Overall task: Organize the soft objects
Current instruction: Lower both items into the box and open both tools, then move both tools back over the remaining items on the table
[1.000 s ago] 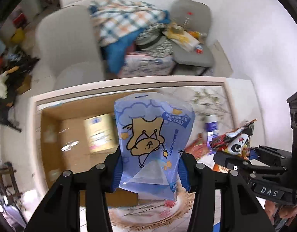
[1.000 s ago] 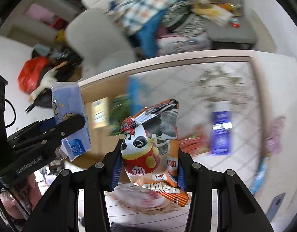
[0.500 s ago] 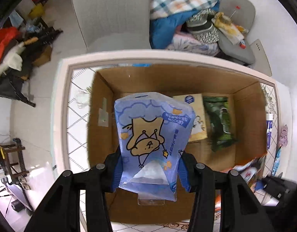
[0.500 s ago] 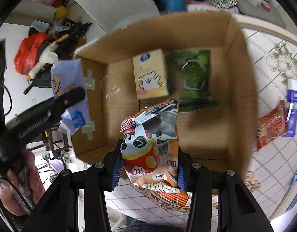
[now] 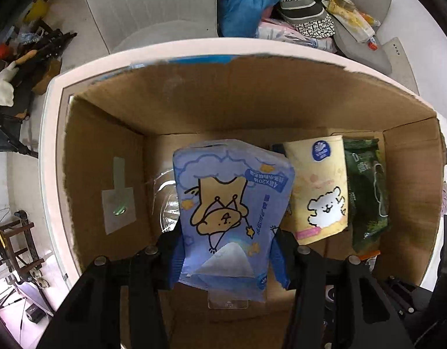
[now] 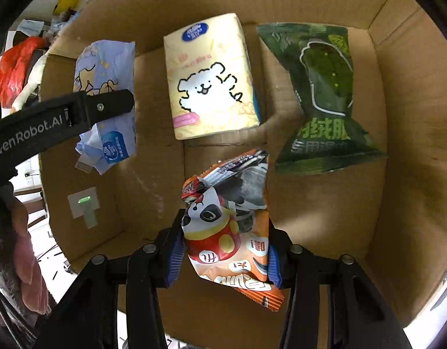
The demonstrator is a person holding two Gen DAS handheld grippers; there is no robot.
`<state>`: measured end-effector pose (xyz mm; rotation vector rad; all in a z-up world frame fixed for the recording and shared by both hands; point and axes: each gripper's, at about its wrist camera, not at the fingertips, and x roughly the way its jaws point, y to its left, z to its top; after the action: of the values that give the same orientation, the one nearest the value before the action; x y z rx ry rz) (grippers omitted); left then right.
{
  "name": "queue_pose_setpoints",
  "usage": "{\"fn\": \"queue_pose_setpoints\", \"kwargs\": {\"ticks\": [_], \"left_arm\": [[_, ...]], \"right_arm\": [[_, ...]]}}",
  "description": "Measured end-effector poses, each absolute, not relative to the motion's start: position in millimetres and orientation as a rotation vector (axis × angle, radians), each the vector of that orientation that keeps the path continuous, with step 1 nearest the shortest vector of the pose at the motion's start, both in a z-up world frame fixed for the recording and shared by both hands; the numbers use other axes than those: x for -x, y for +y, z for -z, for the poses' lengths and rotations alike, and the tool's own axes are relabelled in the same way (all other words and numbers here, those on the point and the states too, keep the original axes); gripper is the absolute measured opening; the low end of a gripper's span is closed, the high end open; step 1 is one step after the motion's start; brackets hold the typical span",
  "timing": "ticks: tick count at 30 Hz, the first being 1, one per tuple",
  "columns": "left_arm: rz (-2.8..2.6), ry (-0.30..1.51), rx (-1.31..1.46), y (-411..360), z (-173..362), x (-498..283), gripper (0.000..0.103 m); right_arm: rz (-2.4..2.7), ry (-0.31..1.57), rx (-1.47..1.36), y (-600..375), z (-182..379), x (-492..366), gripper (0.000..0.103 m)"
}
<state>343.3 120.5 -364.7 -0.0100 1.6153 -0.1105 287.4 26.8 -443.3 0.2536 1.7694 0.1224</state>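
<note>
1. The left gripper (image 5: 227, 257) is clamped on a blue tissue pack (image 5: 230, 212) with a cartoon bear, held above the open cardboard box (image 5: 112, 145).
2. The right gripper (image 6: 224, 257) pinches an orange panda snack bag (image 6: 232, 226) by its sides, above the box floor.
3. On the box floor lie a yellow tissue pack (image 6: 210, 78) with a white dog and, just beside it, a green wipes packet (image 6: 325, 96).
4. Beyond the box, a grey chair (image 5: 153, 8) stands beside a heap of bedding and clothes (image 5: 281, 5).
</note>
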Motion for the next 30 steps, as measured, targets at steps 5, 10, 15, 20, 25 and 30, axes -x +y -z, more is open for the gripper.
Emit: {"fn": "queue_pose_setpoints", "kwargs": {"ticks": [5, 10, 15, 20, 25, 30], "left_arm": [[0.099, 1.653, 0.026, 126, 364, -342, 0.055], [0.063, 1.614, 0.05, 139, 341, -336, 0.078], [0.045, 1.528, 0.035, 144, 304, -314, 0.094], [0.051, 1.441, 0.037, 147, 266, -284, 0.095], [0.02, 1.346, 0.025, 147, 232, -246, 0.095], [-0.019, 1.259, 0.031, 140, 206, -217, 0.095]], "right_arm": [[-0.121, 1.761, -0.245, 34, 449, -286, 0.059], [-0.11, 1.718, -0.212, 34, 427, -284, 0.082], [-0.094, 1.667, -0.166, 37, 402, -271, 0.094], [-0.122, 1.62, -0.162, 46, 367, -261, 0.097], [-0.098, 1.55, -0.103, 38, 323, -244, 0.098], [-0.049, 1.456, -0.058, 8, 270, -219, 0.098]]}}
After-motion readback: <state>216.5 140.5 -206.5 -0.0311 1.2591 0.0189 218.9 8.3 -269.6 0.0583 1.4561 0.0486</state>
